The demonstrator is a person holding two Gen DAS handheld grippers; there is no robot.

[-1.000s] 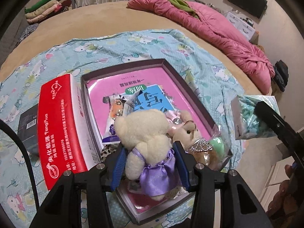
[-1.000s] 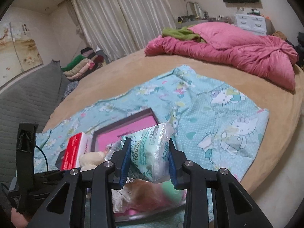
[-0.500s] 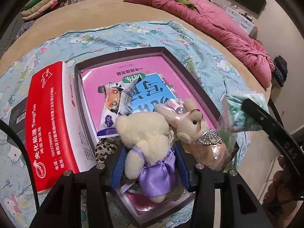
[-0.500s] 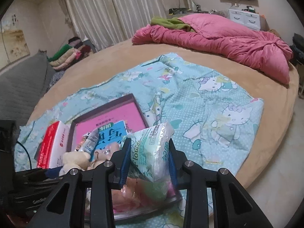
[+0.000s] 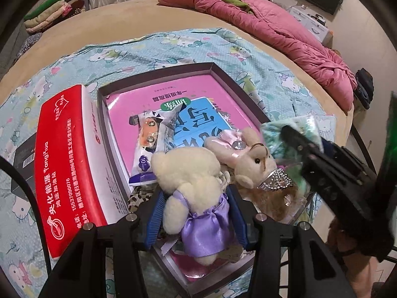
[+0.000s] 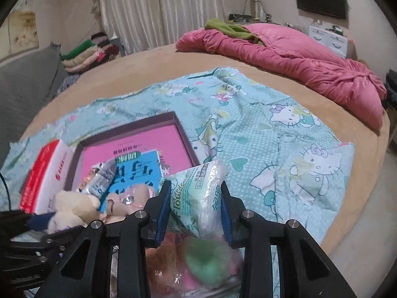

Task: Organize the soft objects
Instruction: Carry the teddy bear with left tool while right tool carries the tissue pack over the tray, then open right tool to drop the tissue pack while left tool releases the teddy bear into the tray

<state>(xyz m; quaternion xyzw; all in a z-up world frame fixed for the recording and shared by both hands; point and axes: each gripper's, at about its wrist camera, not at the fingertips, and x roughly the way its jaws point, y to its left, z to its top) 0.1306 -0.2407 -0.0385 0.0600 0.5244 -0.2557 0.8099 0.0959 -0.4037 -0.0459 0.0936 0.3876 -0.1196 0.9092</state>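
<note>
Left wrist view. Left gripper (image 5: 196, 213) partly open, blue pads clamped on both flanks of cream plush toy in purple satin dress (image 5: 191, 186). Toy held over near end of dark-rimmed tray (image 5: 238, 87), head toward tray centre. Inside tray: pink booklet (image 5: 173, 92) flat on floor, blue booklet (image 5: 198, 124) on top of it, silver snack packet (image 5: 151, 146) lying across blue booklet's left part. Beige rabbit plush with pink bow (image 5: 250, 159) inside tray, just right of held toy and touching it, sequinned collar at its neck. Leopard-print fabric (image 5: 139, 198) at tray's near left corner, partly hidden. Red and white carton (image 5: 64, 168) against tray's left wall, outside. Right gripper (image 5: 297, 141) at tray's right edge, blurred, with pale green packet (image 5: 278, 131) between its fingers. Tray resting on cartoon-cat bedsheet (image 5: 173, 44); pink quilt (image 5: 285, 32) well beyond tray.

Right wrist view. Right gripper (image 6: 196, 211) narrowly open, pads pressed on pale green packet (image 6: 198, 198), packet upright between them. Packet above tray's (image 6: 183, 131) near right corner. Below packet, bagged green and pink soft item (image 6: 206, 268), blurred, at tray's near end. Cream plush toy (image 6: 72, 208) and left gripper (image 6: 42, 219) at tray's near left.
</note>
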